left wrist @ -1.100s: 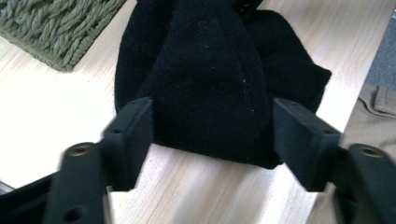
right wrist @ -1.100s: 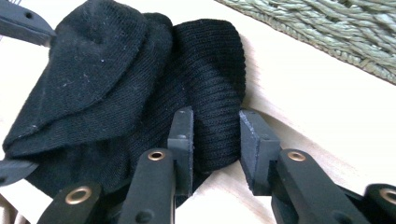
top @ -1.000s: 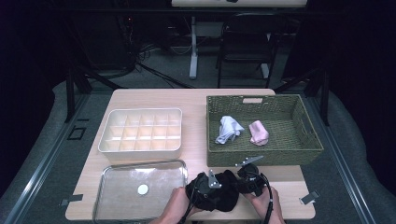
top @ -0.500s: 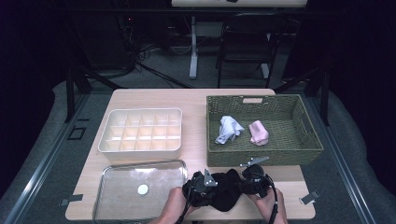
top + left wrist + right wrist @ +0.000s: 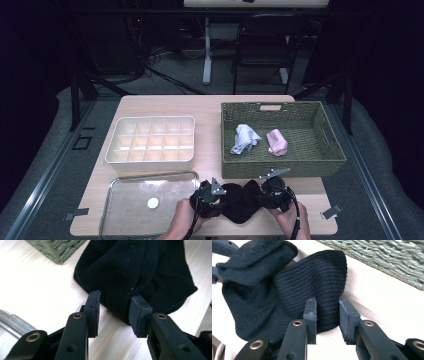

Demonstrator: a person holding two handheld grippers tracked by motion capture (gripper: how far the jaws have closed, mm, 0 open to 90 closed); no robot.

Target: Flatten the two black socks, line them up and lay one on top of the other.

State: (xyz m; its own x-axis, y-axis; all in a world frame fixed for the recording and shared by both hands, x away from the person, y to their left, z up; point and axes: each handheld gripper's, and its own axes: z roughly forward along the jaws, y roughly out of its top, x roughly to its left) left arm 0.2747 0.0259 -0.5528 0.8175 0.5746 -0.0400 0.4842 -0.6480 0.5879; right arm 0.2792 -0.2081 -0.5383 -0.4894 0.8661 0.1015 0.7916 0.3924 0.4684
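The black sock (image 5: 262, 297) is seen as soft matt knitted cloth, ribbed at its cuff. The bench (image 5: 205, 107) is finished in pale, smooth wood grain. The basket (image 5: 300, 162) is woven from coarse green fibre. The fingers (image 5: 93, 312) are faced with matt black rubbery pads. The tray (image 5: 150, 177) is made of shiny metal.

No text, label, brand, number or sign can be read on anything in these views.
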